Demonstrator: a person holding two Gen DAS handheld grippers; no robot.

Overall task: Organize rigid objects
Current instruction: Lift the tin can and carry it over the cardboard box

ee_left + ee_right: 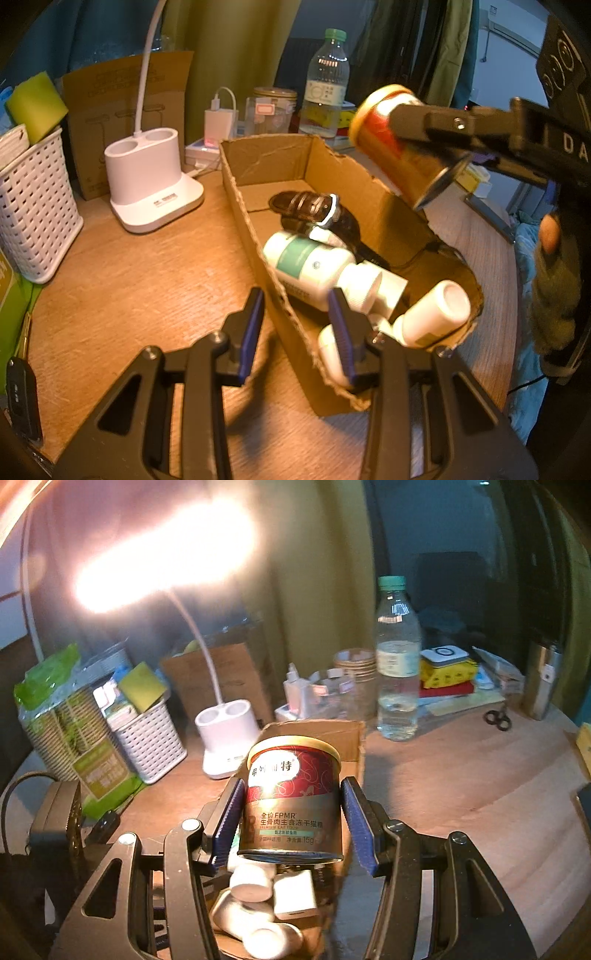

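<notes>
Between the blue ribbed pads of the right gripper (291,821), at lower centre of the right wrist view, we hold the can (293,797) clamped by its sides. It is a rigid metal cylinder with a gold lid, a red and bronze printed label and a rolled steel rim at the base. In the left wrist view the same can (399,144) hangs tilted at upper right, above the far wall of the cardboard box (258,229).

We judge the step in hand to be carrying the can to the box. The next move calls for lowering it into the free floor at the box's far end, clear of the contents, before releasing.

The box is corrugated, with torn, ragged edges. It holds a white plastic bottle (310,266) with a teal label, lying on its side, smaller white containers and a glossy black object.

The left gripper (295,332) straddles the near box wall at lower centre; its jaws are narrow, and we cannot tell whether the pads press on the wall. Both rest over a wood-grain table (147,277).
</notes>
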